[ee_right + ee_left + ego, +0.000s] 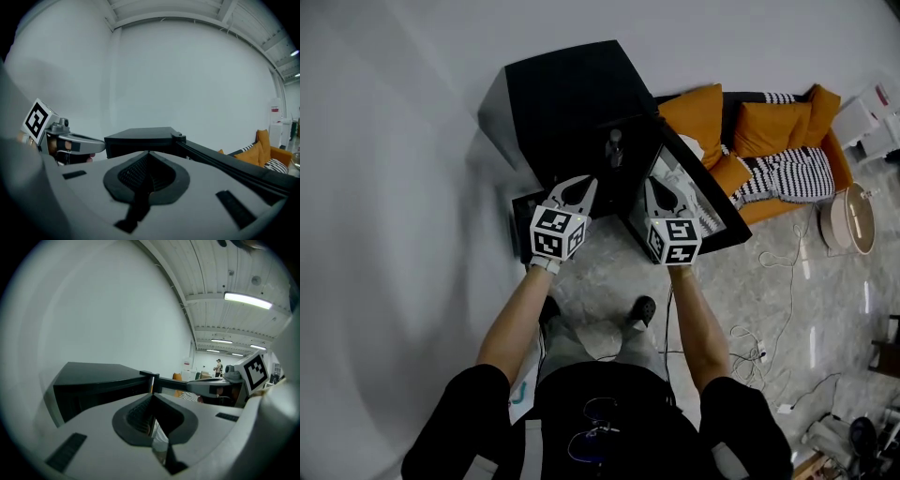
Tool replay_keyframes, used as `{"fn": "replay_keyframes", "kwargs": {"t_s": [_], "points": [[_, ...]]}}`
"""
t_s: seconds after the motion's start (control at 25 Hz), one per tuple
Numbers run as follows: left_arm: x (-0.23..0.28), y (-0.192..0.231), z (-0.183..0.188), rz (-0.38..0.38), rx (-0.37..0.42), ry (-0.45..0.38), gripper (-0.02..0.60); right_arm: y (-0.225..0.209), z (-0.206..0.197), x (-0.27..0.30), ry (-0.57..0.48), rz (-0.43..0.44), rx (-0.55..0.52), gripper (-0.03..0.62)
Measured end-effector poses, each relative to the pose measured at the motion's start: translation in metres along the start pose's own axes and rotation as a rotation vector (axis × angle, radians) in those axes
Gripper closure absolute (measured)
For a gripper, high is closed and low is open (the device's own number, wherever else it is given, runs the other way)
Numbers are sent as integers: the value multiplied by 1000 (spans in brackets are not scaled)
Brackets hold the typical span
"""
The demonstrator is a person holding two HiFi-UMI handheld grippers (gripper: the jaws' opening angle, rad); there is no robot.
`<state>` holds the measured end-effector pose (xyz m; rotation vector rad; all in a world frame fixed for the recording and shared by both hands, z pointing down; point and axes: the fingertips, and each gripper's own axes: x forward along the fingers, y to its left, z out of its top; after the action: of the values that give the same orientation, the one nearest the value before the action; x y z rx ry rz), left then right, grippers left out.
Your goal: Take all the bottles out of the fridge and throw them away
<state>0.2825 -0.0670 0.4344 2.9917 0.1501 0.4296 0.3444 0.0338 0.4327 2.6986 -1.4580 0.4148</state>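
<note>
Head view showed one dark capped bottle (616,148) standing upright inside the low black box-shaped fridge (562,94). No other bottle could be made out in the dim interior. The fridge's one black door (717,217) stood swung open to the right, its inner side facing the person.

Two grey two-jaw grippers were held side by side just before the opening, apart from the bottle. The left gripper (592,180) had its jaws brought together with nothing between them. The right gripper (649,182) was likewise closed and empty. Left gripper view looked over that gripper's meeting tips (152,394) at the fridge's top edge (93,376). Right gripper view showed its tips (148,152) aimed at the same black box (140,136).

A plain white wall (394,141) ran behind and to the left of the fridge. One orange cushioned sofa (764,127) with a black-and-white striped blanket (783,173) stood just beyond the open door's edge. The grey marbled floor (609,272) lay open in front of the fridge, with loose white cables (769,281) further right.
</note>
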Motion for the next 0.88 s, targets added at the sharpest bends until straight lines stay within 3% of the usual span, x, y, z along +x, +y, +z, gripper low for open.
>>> {"fn": "replay_keyframes", "kwargs": {"t_s": [0.68, 0.88], "points": [[20, 53, -76, 31, -42, 42, 581, 14, -91, 77, 55, 16, 27, 586], [25, 60, -82, 34, -45, 46, 581, 11, -104, 96, 31, 9, 41, 586]]}}
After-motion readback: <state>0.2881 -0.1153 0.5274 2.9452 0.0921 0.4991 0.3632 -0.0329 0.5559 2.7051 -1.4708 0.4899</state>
